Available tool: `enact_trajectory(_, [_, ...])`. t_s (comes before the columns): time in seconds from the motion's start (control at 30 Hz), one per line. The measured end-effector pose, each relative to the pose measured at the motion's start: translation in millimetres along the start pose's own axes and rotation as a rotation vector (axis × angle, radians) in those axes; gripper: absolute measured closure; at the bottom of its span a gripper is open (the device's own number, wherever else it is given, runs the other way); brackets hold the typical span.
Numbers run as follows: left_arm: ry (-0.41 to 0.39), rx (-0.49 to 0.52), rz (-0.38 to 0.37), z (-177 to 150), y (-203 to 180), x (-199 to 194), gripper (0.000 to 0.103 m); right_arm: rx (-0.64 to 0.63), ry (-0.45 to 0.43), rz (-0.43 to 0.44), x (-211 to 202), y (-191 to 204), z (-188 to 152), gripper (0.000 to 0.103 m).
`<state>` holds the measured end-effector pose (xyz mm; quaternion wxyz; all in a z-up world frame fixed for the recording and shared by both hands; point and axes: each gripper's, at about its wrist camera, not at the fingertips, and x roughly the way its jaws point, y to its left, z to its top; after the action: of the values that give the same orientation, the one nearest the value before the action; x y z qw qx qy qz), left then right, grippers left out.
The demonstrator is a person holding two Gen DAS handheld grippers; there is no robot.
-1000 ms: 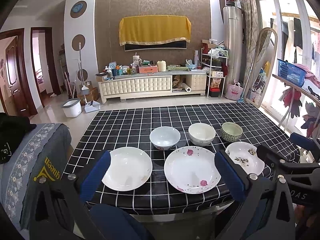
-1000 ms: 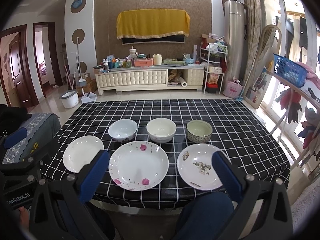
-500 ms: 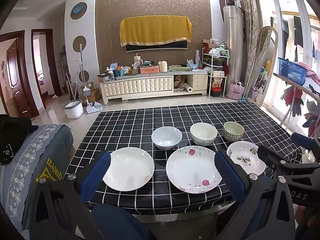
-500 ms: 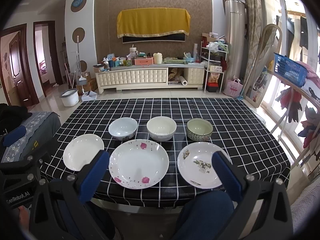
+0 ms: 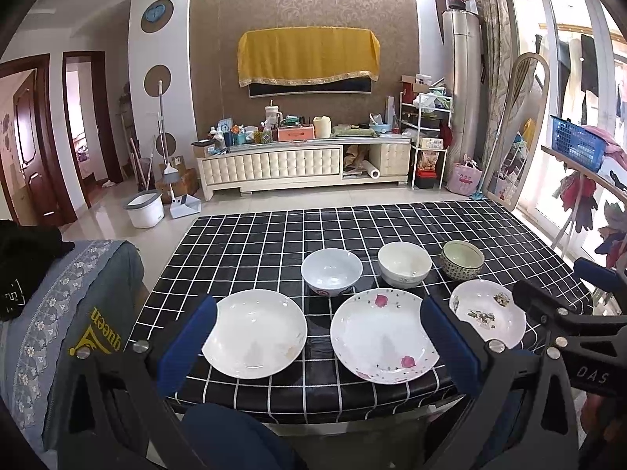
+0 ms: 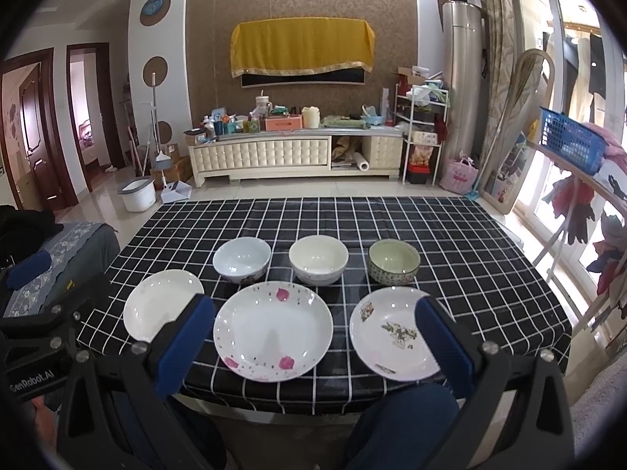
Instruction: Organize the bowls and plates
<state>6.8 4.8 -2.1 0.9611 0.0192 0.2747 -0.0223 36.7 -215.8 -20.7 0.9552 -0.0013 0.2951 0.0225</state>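
Observation:
Three plates lie in a front row on the black checked table: a plain white plate, a pink-petal plate and a floral plate. Behind them stand a pale blue bowl, a cream bowl and a green bowl. My left gripper is open and empty above the near edge. My right gripper is open and empty, with the petal plate between its fingers in view. The floral plate and white plate flank it.
A grey cushioned seat stands left of the table. A drying rack with clothes and a blue basket stands to the right. A TV cabinet lines the far wall.
Both views have shifted slightly; the dishes sit a little lower and nearer in the left wrist view. Nothing on the table has moved. Both grippers stay open.

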Motion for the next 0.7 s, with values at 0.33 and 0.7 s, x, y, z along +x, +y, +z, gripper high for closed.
enact_trajectory(0.33, [0.078,-0.043,0.022,19,38,42,0.000,-0.060,0.028,0.077,48,29,37,0.000])
enact_trajectory(0.7, [0.216,-0.162,0.095,22,119,109,0.000,-0.203,0.136,0.200,128,96,58,0.000])
